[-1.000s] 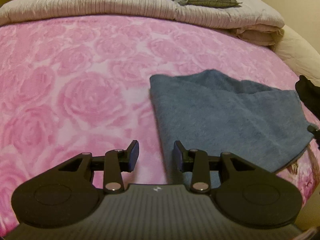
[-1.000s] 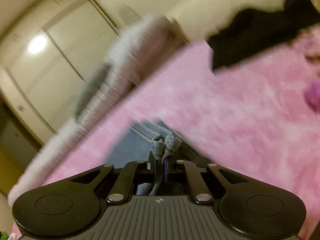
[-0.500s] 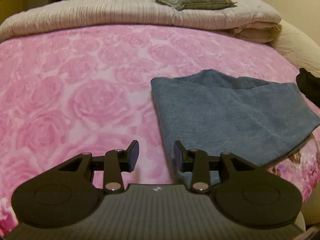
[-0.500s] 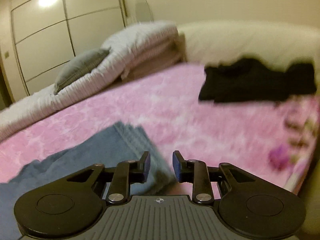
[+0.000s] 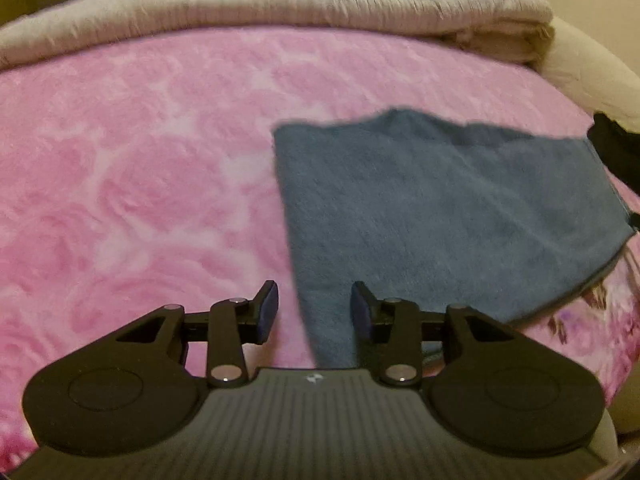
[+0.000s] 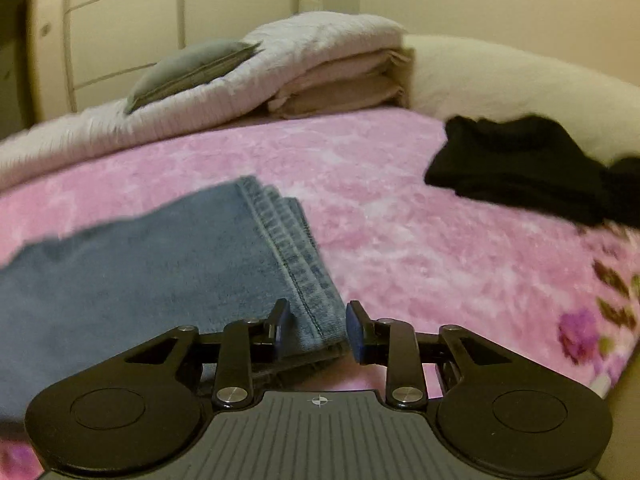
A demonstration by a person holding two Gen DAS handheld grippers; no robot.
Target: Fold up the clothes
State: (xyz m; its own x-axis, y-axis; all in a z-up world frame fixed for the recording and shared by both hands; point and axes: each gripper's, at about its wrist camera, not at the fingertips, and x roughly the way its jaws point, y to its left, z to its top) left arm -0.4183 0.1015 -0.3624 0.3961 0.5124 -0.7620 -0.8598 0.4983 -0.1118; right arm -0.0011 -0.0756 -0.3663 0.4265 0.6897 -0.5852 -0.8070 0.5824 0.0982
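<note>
The black garment is cut off by the left-wrist view's right edge, and motion blur perhaps hides the jeans' far edge.

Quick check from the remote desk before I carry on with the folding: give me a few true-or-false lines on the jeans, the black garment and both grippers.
1. The folded jeans lie flat on the pink blanket. True.
2. The right gripper is clamped on the jeans. False: its pads stand apart on either side of the hem.
3. The black garment lies on top of the jeans. False: it lies apart, with bare blanket between.
4. The left gripper holds nothing. True: its jaws are opening, nothing gripped.
5. A grey cushion rests on the folded bedding. True.
</note>
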